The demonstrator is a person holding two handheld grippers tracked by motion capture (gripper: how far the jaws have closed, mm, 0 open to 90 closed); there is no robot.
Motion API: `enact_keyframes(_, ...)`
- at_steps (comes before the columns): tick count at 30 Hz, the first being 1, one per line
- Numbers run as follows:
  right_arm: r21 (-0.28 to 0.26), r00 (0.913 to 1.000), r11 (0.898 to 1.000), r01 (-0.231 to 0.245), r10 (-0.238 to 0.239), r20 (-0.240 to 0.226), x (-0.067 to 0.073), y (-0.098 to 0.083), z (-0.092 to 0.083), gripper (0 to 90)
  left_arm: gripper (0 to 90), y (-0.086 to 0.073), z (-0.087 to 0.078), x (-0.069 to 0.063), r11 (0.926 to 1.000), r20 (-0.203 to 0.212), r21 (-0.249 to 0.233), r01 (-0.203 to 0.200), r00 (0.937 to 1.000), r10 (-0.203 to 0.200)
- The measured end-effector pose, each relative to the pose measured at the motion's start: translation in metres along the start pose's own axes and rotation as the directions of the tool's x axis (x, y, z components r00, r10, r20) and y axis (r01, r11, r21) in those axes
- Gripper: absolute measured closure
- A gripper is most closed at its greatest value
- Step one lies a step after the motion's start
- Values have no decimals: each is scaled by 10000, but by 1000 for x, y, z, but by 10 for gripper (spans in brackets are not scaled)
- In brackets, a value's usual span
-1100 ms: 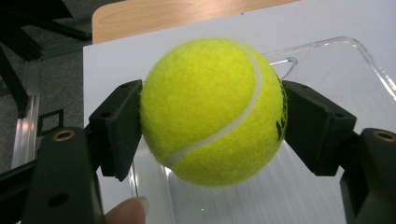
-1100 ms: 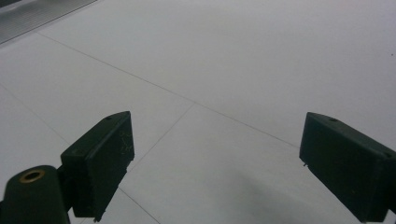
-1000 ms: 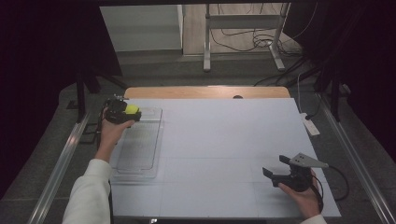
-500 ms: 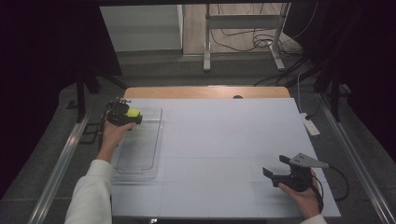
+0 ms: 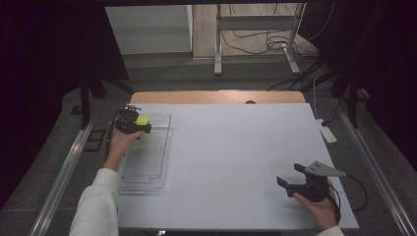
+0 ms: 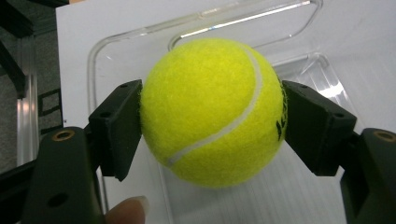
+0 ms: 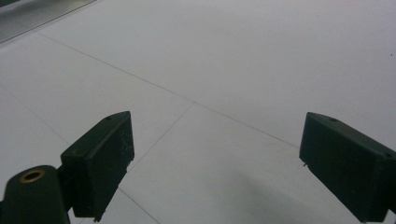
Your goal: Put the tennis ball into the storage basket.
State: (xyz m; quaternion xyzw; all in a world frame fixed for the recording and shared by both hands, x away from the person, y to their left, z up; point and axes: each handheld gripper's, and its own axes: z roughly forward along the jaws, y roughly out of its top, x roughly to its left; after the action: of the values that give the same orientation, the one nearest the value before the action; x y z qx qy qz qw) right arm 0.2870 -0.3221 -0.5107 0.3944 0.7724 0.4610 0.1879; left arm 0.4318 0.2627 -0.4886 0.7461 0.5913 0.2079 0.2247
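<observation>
White tabletop [image 5: 236, 162] under dim light, dark surround. Left gripper [image 6: 210, 121]: 2 black jaws clamped on yellow tennis ball [image 6: 212, 109], pads pressing both flanks, ball carried above far end of clear plastic tray [image 5: 147, 157] at table's left edge. Compared with 1 second back: hardly shifted, ball in the same spot over the tray, grip unchanged. Likely meaning: carry finished, release into tray next, or lift-out just begun; cannot tell which. Left forearm, white sleeve, stretched forward along tray. Right gripper [image 5: 295, 181]: jaws spread wide, nothing between them, parked low near table's front right corner, pointing left.
</observation>
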Motion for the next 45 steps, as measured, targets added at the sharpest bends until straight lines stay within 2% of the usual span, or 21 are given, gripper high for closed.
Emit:
enact_keyframes(1, -5, 10000, 10000, -4, 4, 4, 0, 0, 0, 105, 266, 0, 1, -1, 9998, -51, 90, -153, 9999, 153)
enact_keyframes(9, -2, 10000, 10000, -7, 7, 2, 0, 0, 0, 105, 265, 1, 7, -7, 9981, -153, 425, -448, 9988, 455)
enact_keyframes(28, 14, 10000, 10000, 16, -16, -26, 0, 0, 0, 105, 254, 0, 13, -7, 9960, -582, 757, -484, 9969, 528)
enact_keyframes(34, 21, 10000, 10000, 21, -21, -27, 0, 0, 0, 104, 219, 1, 8, -7, 9989, -425, 278, -364, 9984, 376)
enact_keyframes(45, 15, 10000, 10000, 16, -16, -23, 0, 0, 0, 104, 187, 1, -6, -6, 9984, -149, -497, -253, 9996, 246)
